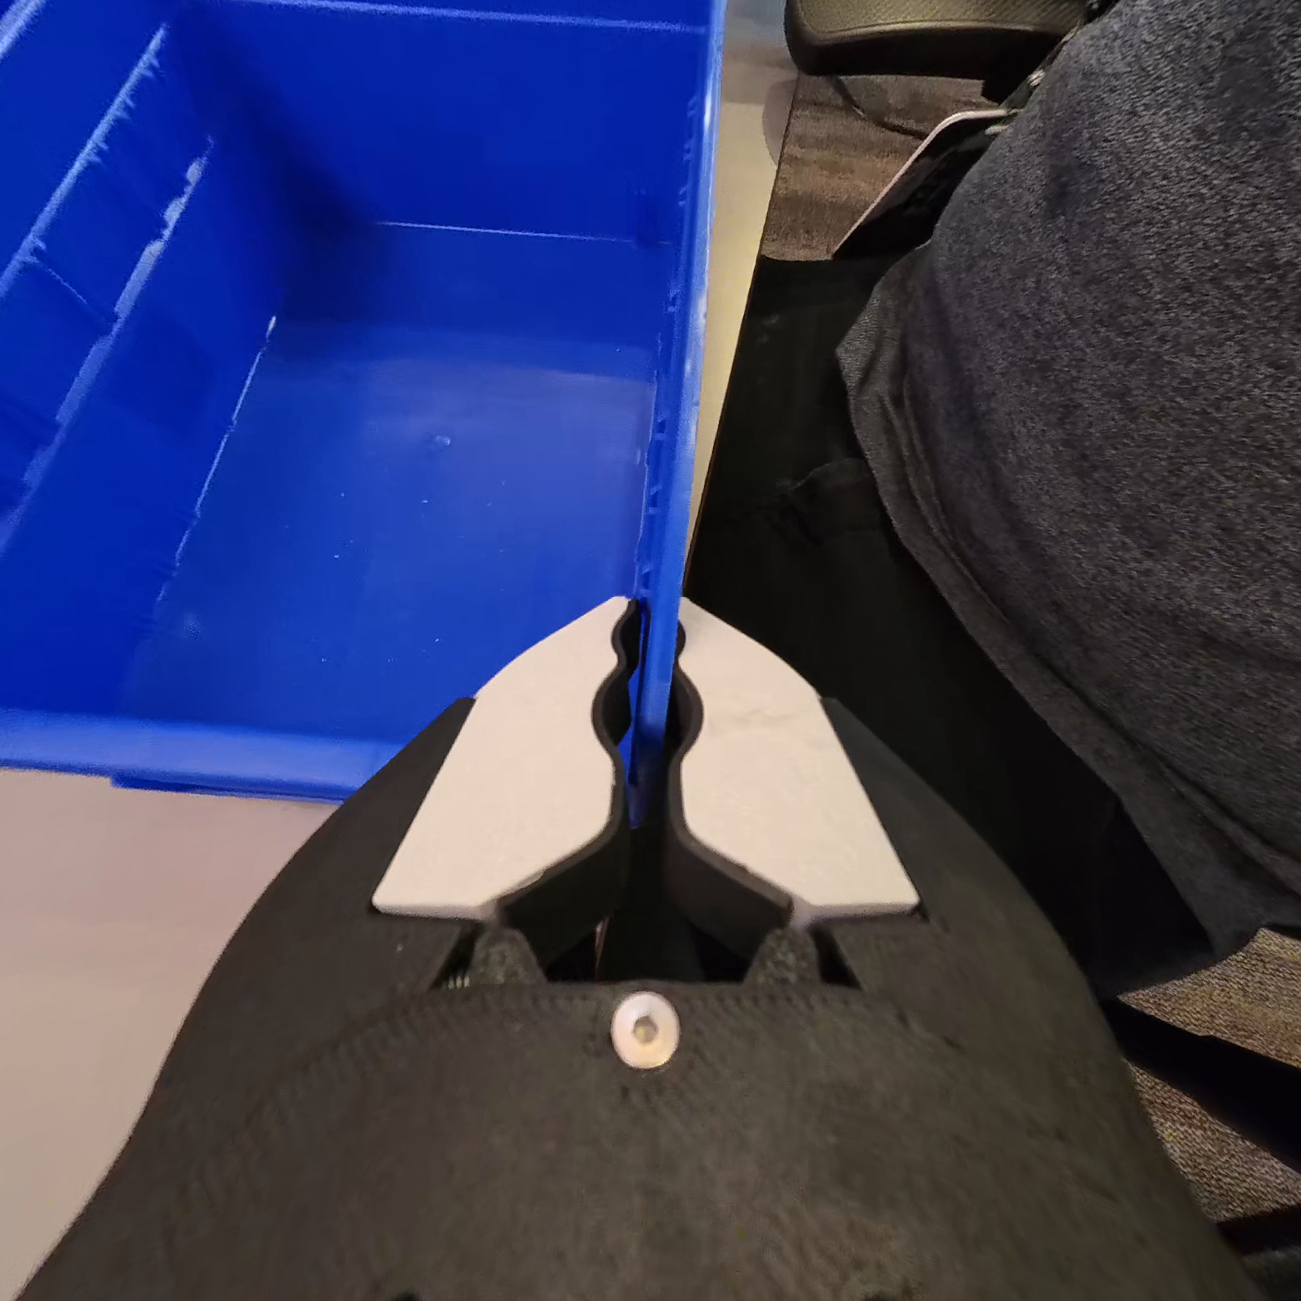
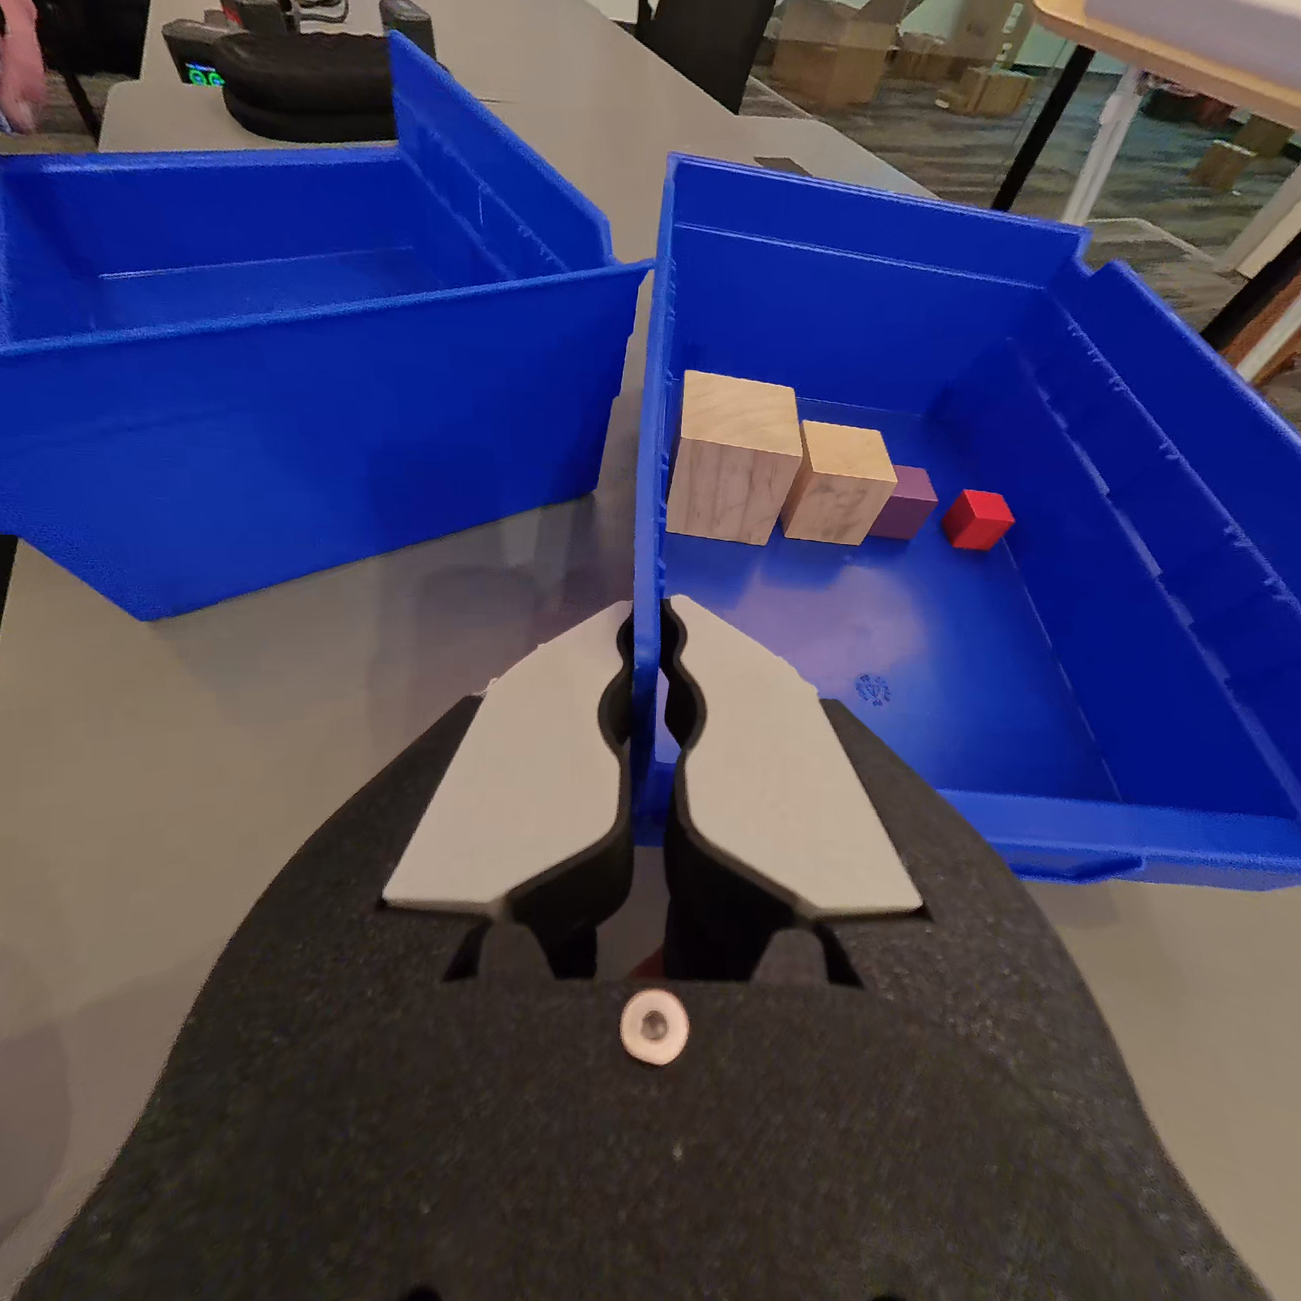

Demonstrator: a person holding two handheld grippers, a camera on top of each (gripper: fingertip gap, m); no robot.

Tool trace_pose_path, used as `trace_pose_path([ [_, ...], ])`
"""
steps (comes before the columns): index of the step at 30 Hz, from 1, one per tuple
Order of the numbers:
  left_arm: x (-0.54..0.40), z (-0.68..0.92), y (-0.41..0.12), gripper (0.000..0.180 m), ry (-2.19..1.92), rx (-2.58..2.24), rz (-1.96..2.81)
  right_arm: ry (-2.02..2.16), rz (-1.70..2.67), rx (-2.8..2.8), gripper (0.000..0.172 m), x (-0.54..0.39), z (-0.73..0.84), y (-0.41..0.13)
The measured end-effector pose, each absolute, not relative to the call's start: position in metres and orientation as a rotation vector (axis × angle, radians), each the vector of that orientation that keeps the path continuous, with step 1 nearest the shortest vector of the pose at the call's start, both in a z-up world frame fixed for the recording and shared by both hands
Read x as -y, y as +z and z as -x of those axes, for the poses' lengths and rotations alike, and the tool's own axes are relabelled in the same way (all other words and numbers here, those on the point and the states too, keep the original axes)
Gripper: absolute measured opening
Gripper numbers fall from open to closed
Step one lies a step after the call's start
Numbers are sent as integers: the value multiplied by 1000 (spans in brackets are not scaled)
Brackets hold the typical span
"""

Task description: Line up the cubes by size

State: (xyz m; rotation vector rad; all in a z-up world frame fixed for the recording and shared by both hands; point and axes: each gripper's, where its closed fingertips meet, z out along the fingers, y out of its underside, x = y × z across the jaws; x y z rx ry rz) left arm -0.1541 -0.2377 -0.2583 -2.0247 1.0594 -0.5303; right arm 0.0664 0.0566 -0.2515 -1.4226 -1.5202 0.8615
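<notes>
Gripping the thin side wall of a blue bin (image 1: 436, 296), the left gripper (image 1: 656, 633) has one pale finger inside the bin and the other outside, and both pads press on the plastic. In this left wrist view the bin's floor is bare and glossy, with ribbed slots along its far wall. It sits on a pale grey table (image 1: 141, 915). To the right, past the table's edge, a person's dark grey trouser leg (image 1: 1091, 422) fills the frame.

The right wrist view shows the right gripper (image 2: 649, 619) clamped in the same way on the left wall of a second blue bin (image 2: 1161, 838), pads against the wall from both sides. Inside this bin, four cubes stand in a row along the back, running from its left wall toward the right. The large wooden cube (image 2: 736, 457) is beside that wall; the medium wooden cube (image 2: 838, 486) touches it; the small purple cube (image 2: 908, 503) sits against that one, partly hidden behind it. The smallest, a red cube (image 2: 978, 519), stands a little apart and is turned at an angle. Both wooden cubes are pale with visible grain. The other bin (image 2: 296, 394) lies to the left on the table.
</notes>
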Motion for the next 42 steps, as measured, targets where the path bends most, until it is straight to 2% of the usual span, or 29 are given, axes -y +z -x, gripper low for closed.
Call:
trace_pose_path([
  [28,221,118,-258,5,-670,-1243,1953,1079,1298,1791,3,-75,31,-254],
  [31,219,114,-258,5,-668,-1242,1949,1002,1393,1787,32,-85,25,-258],
  [35,217,110,-258,5,-660,-1240,1942,904,1541,1646,42,-100,2,-239],
  [42,209,92,-258,5,-637,-1259,1919,885,1802,1321,43,-89,-48,-212],
])
